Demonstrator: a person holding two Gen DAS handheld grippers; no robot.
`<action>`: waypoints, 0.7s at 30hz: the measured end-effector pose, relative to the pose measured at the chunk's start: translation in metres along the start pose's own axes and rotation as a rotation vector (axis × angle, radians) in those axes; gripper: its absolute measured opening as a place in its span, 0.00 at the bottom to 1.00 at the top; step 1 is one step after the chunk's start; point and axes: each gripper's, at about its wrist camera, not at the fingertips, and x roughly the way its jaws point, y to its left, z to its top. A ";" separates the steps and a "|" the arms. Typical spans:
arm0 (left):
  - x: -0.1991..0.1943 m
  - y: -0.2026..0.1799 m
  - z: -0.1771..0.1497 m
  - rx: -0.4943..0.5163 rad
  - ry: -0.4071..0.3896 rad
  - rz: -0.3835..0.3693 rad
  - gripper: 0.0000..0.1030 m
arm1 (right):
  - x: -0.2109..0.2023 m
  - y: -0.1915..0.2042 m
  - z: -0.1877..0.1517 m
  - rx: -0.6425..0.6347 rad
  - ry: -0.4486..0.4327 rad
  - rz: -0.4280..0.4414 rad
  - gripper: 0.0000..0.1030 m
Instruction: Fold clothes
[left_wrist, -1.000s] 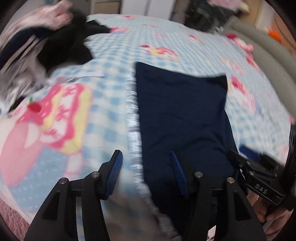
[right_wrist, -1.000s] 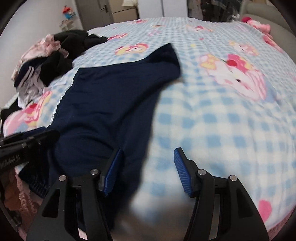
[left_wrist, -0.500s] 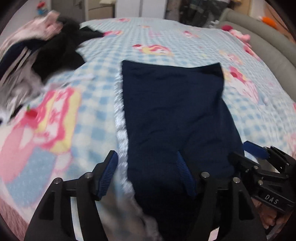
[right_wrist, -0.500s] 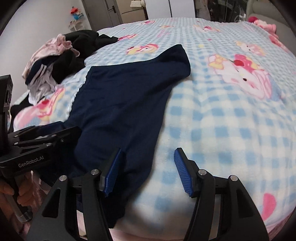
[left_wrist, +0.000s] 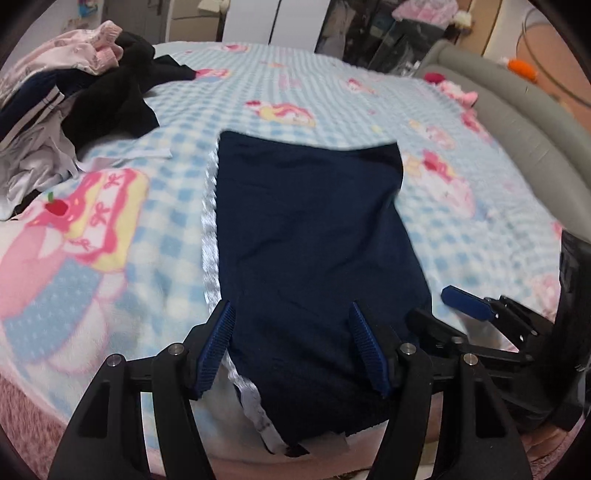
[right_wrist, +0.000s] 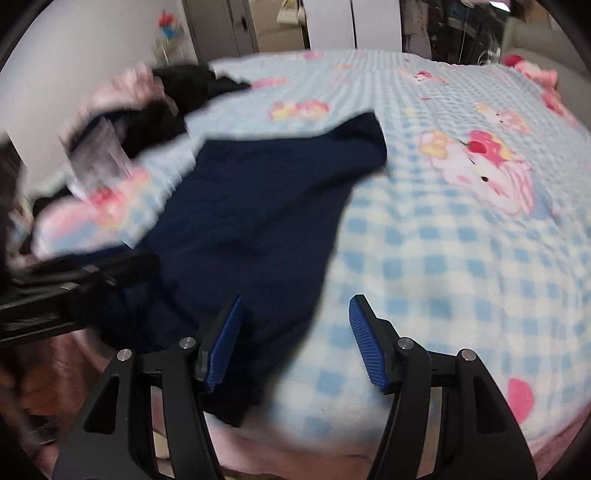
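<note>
Both views have slid over the navy garment, flat on the checked blanket; left gripper and right gripper gape empty above its near hem—pinch both corners evenly before folding.

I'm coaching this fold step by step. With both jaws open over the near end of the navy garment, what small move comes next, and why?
Probably lower both and close on the near hem. The navy garment lies flat on the checked blanket, and the left gripper and right gripper hang open over its near corners, pinching nothing. Gripping both corners would let that end fold toward the far edge.
</note>
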 end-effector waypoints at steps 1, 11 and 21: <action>0.004 -0.003 0.000 0.017 0.011 0.030 0.65 | 0.004 0.000 -0.001 -0.004 0.016 -0.011 0.58; -0.016 0.048 -0.006 -0.227 -0.019 -0.078 0.65 | -0.022 -0.049 -0.011 0.179 -0.035 0.076 0.59; -0.007 0.034 -0.016 -0.180 0.059 -0.060 0.66 | -0.006 -0.015 -0.017 0.055 0.053 0.019 0.60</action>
